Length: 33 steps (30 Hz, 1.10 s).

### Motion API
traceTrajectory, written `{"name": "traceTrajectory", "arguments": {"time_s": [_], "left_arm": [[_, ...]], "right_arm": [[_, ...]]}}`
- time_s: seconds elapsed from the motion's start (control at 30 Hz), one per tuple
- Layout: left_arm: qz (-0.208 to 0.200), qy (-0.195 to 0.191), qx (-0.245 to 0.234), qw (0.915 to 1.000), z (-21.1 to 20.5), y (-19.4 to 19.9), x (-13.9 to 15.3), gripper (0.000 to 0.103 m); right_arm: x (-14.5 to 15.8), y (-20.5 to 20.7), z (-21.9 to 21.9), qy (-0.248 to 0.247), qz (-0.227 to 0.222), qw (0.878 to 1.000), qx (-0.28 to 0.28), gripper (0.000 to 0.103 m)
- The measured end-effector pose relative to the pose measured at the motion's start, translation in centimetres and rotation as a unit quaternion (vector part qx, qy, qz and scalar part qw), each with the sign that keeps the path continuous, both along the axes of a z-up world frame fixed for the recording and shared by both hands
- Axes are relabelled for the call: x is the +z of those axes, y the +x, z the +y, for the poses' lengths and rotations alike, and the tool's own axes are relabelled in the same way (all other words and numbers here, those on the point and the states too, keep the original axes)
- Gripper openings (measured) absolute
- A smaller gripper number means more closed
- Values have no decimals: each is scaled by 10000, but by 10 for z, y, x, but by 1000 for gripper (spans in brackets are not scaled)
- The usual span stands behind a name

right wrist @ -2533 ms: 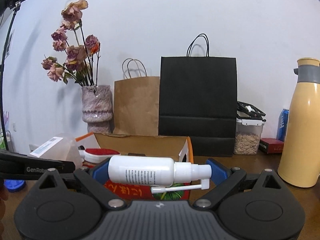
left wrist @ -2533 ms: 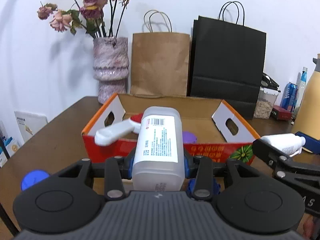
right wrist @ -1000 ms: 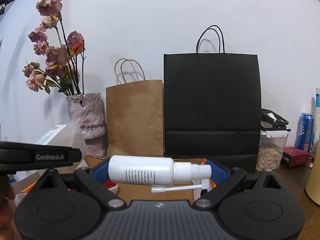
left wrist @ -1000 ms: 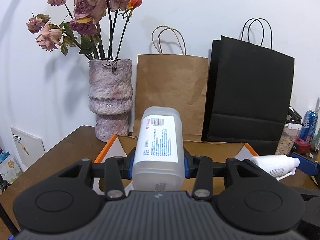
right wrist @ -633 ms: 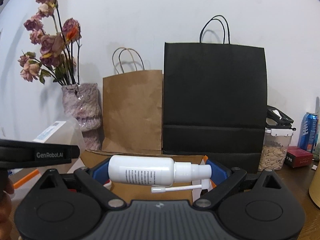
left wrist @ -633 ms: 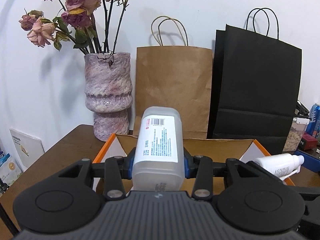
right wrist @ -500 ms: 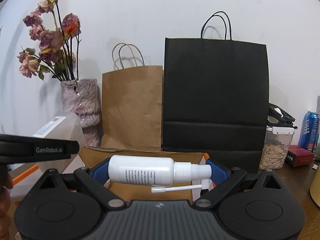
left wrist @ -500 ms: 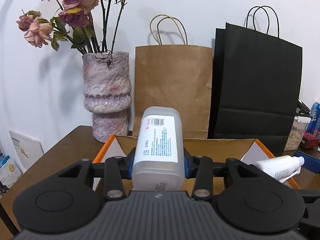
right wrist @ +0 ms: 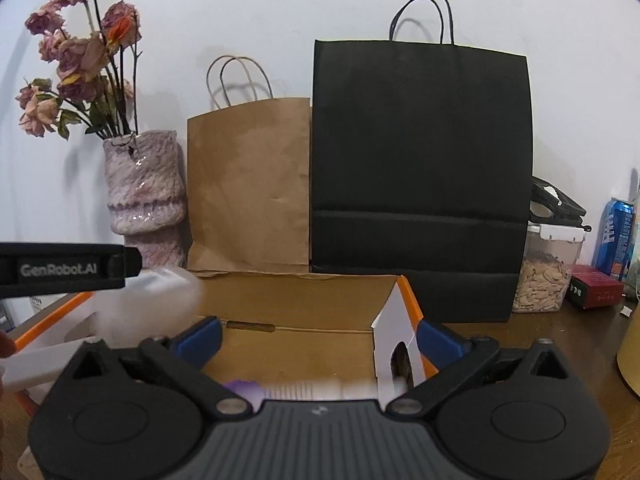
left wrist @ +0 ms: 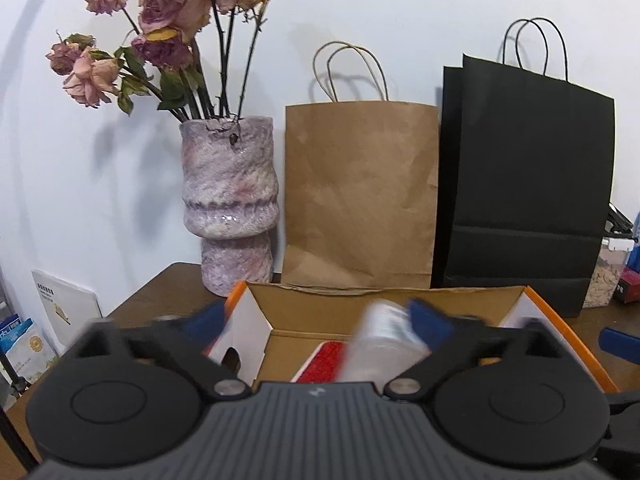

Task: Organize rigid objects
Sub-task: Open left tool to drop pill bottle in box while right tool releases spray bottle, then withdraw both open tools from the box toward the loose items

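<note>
Two paper bags stand at the wall — one brown bag [left wrist: 360,196], one black bag [left wrist: 528,184]. One vase [left wrist: 229,204] holds the dried roses [left wrist: 168,36]; their number cannot be told. One cardboard box [left wrist: 384,300] sits in front, with two bottles blurred over it — a translucent bottle [left wrist: 382,344] and a white spray bottle [right wrist: 320,390]. One blue can [right wrist: 618,236], one seed jar [right wrist: 548,268], one red packet [right wrist: 596,286].

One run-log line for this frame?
left tool: opening, bottle dropping | right tool: opening, spray bottle dropping | target: cardboard box
</note>
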State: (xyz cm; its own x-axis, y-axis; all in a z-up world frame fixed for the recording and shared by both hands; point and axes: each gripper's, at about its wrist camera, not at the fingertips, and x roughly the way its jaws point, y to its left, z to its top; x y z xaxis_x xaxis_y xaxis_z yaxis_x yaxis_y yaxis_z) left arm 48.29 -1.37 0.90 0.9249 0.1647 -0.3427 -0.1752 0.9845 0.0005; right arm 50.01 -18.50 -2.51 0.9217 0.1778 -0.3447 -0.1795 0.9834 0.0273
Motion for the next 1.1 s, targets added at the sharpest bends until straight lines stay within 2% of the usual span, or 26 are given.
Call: {"name": "traceTrajectory", "arguments": {"time_s": [0.57,1.1], "left_arm": [[74,-95,107,9999,6,-7,3,103],[136,-202,136,9996,9,-45,4,103]], "right_arm": [[5,-8,-2,-24,4,10000,34,103],[15,-44,-5,-158,-152,9996,167,103]]}}
